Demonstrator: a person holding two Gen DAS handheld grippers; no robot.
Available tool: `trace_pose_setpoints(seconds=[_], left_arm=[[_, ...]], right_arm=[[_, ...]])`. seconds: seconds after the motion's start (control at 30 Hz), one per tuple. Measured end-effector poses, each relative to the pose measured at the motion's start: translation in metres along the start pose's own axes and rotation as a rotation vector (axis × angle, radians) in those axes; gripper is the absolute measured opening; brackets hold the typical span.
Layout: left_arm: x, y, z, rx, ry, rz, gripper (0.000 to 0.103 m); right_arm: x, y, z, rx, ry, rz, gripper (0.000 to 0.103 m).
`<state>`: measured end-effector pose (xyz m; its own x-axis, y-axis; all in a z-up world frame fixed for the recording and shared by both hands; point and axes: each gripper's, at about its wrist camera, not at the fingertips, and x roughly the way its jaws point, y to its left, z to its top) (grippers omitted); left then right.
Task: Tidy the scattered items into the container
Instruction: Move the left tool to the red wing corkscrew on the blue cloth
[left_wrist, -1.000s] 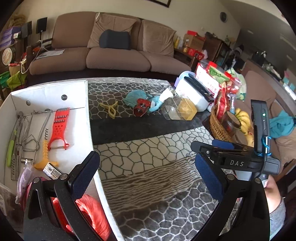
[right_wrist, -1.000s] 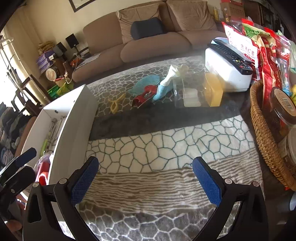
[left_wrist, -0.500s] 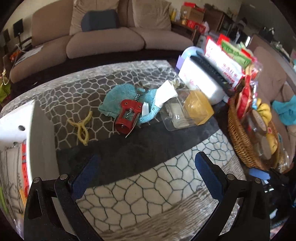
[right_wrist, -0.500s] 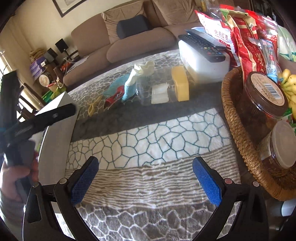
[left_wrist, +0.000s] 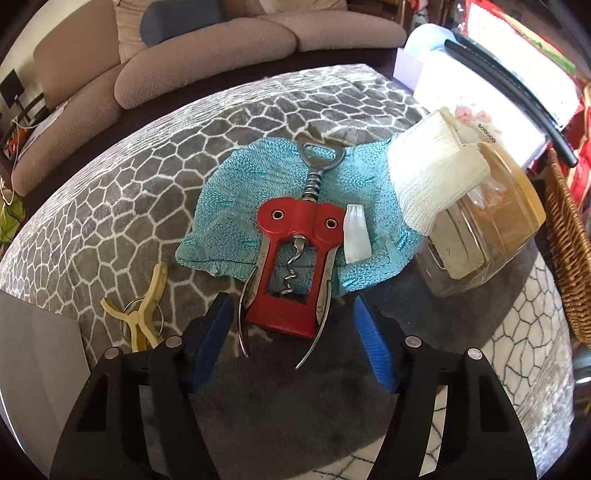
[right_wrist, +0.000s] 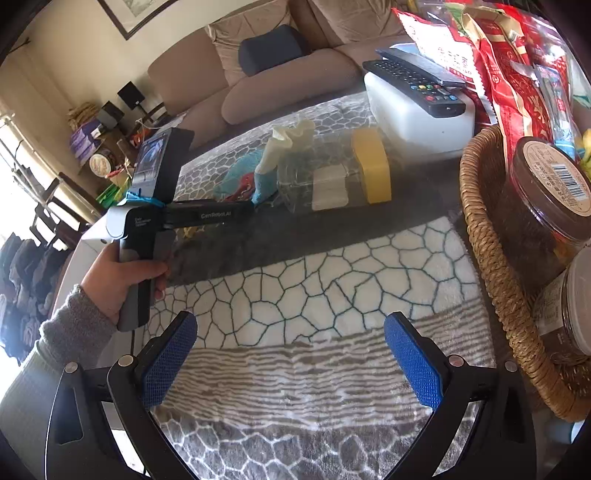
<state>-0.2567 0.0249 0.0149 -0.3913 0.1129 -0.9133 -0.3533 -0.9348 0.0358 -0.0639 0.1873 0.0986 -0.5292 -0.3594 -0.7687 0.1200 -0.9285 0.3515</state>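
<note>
Two blue pads of the left hand-held gripper (left_wrist: 293, 339) are closing around the red corkscrew (left_wrist: 291, 266), not touching yet. Right hand-held gripper (right_wrist: 291, 363) gapes over bare blanket-covered surface (right_wrist: 303, 266); basket (right_wrist: 491, 266) crowds the right edge.

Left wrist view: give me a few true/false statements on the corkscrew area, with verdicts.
1. The red corkscrew lies partly on the teal cloth. True.
2. The left gripper has lifted the corkscrew. False: it lies on the blanket, jaws closing around its lower end, pads not yet pressing.
3. A yellow clothespin lies left of the corkscrew. True.
4. The clear jar stands upright. False: it lies on its side.
5. The right gripper holds the cloth. False: open, empty.
</note>
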Motion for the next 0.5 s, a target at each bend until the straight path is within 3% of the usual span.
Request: trace_pose_setpoints(seconds=[0.1,0.23,0.37,0.5], left_arm=[[0.008,-0.002,0.002,-0.001,0.023,0.027,0.054],[-0.003,0.002,-0.007,-0.054,-0.039,-0.009,0.047],[-0.021,0.007,-0.034,-0.167,-0.1,-0.108,0.046],[-0.054,0.005,-0.09,-0.308,-0.131,-0.201,0.046]], right_arm=[[0.0,0.002,-0.001,-0.011,0.003,-0.006,0.103],[-0.002,-0.002,0.001,0.007,-0.003,-0.003,0.103],[-0.003,-0.004,0.002,0.037,-0.011,0.023,0.103],[0.002,0.005,0.002,0.028,0.002,0.06,0.103]])
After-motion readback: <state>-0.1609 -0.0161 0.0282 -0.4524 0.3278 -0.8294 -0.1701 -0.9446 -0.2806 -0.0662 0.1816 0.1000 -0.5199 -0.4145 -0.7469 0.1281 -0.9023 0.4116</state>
